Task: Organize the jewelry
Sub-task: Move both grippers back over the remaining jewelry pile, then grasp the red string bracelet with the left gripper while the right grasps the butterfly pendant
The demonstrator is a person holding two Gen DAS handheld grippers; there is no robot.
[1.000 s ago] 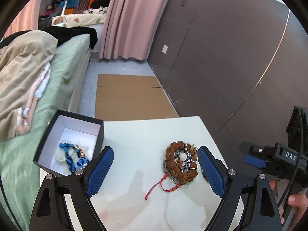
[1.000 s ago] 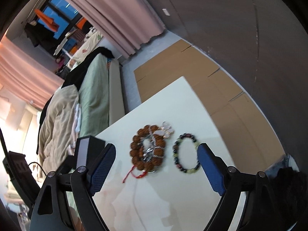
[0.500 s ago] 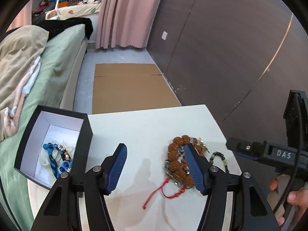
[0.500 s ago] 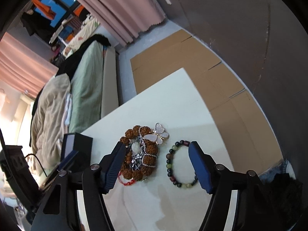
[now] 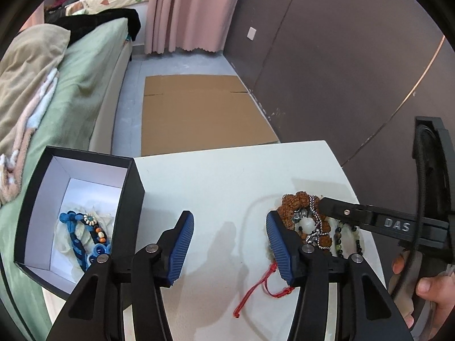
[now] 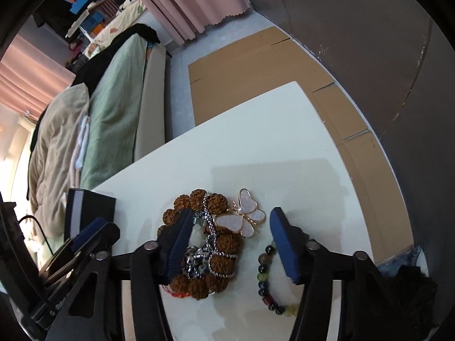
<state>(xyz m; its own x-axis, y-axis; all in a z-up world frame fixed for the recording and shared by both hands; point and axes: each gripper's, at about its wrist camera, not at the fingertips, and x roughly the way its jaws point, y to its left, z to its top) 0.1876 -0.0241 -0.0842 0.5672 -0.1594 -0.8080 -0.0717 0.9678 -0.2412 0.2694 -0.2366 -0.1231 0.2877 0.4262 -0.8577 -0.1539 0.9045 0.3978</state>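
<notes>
Both grippers are narrowing, still empty: the right gripper [image 6: 227,241] is closing in around the butterfly brooch [image 6: 241,219] while the left gripper [image 5: 229,244] is hovering over the bench [image 5: 227,176].

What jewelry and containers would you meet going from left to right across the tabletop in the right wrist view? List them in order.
black box → brown seed-bead bracelet → butterfly brooch → multicolored bead bracelet.

Both wrist views look down closely, sharing the white table [image 5: 227,176].
</notes>
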